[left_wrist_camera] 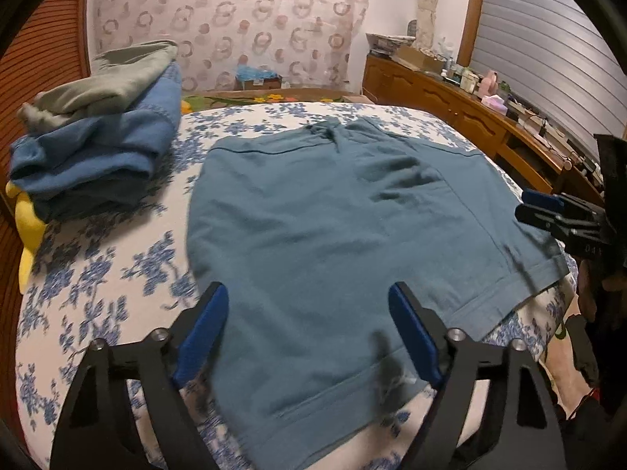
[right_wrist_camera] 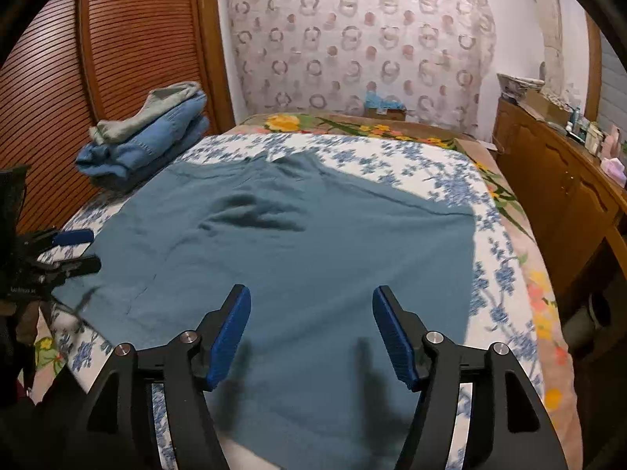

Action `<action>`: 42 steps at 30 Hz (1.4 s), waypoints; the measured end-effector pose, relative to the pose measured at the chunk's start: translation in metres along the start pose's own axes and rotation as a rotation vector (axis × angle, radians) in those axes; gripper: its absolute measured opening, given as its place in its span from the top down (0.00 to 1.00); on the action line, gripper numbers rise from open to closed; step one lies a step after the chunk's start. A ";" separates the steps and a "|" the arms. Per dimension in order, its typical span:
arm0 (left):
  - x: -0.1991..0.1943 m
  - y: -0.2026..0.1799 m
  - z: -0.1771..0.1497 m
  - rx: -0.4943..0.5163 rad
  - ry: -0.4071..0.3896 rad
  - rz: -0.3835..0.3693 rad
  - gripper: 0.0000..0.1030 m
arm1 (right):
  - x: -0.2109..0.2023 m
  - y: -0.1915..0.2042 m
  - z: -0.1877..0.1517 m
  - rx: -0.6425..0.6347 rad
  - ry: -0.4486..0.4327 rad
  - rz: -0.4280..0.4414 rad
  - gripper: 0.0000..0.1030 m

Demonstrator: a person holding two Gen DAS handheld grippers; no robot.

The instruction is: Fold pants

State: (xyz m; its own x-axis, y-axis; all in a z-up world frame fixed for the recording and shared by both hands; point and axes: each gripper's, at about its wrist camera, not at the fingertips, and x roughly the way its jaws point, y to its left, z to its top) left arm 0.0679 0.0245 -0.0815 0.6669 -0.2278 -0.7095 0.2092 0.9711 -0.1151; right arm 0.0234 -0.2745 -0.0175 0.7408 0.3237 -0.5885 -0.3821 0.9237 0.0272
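The teal pants (left_wrist_camera: 321, 211) lie spread flat on the floral bedsheet (left_wrist_camera: 98, 286), waistband and drawstring at the far end from both tools, leg hems nearest the fingers. A few shallow wrinkles sit ahead of the fingers, toward the waistband.

The left gripper (left_wrist_camera: 309, 329) hangs over the near hem; its jaws stand apart with cloth showing below the gap and nothing clamped between the blue pads (left_wrist_camera: 203, 333). The right gripper (right_wrist_camera: 311, 333) hangs likewise over the other leg, jaws apart and empty, with the fabric running out ahead of and beneath them. Each tool shows at the edge of the other's view, so both work the same near edge.

Assessment: the garment is laid out and no fold is made; the step in hand appears to be the set-up for the first fold. The next move likely calls for each tool to descend onto an edge, close on it, then carry it across evenly.

A stack of folded clothes (left_wrist_camera: 98, 149) lies beyond the left fingers, to their left, clear of the work.
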 end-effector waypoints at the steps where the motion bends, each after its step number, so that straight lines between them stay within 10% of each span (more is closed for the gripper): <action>1: -0.002 0.003 -0.002 -0.004 -0.003 0.006 0.24 | 0.000 0.001 0.000 -0.004 0.001 -0.003 0.34; 23: -0.021 0.027 -0.050 -0.041 0.013 0.103 0.49 | 0.019 0.010 0.000 -0.022 0.015 0.024 0.32; 31: -0.019 0.023 -0.047 -0.036 0.006 0.086 0.87 | 0.022 0.010 -0.007 0.001 0.013 0.022 0.32; 42: -0.021 -0.008 -0.014 0.027 -0.031 0.061 0.92 | 0.009 0.002 -0.021 0.056 -0.016 0.031 0.31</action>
State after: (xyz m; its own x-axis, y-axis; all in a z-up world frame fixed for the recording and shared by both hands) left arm 0.0422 0.0228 -0.0761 0.7005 -0.1702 -0.6931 0.1862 0.9811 -0.0528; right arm 0.0174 -0.2740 -0.0397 0.7381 0.3556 -0.5734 -0.3742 0.9229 0.0907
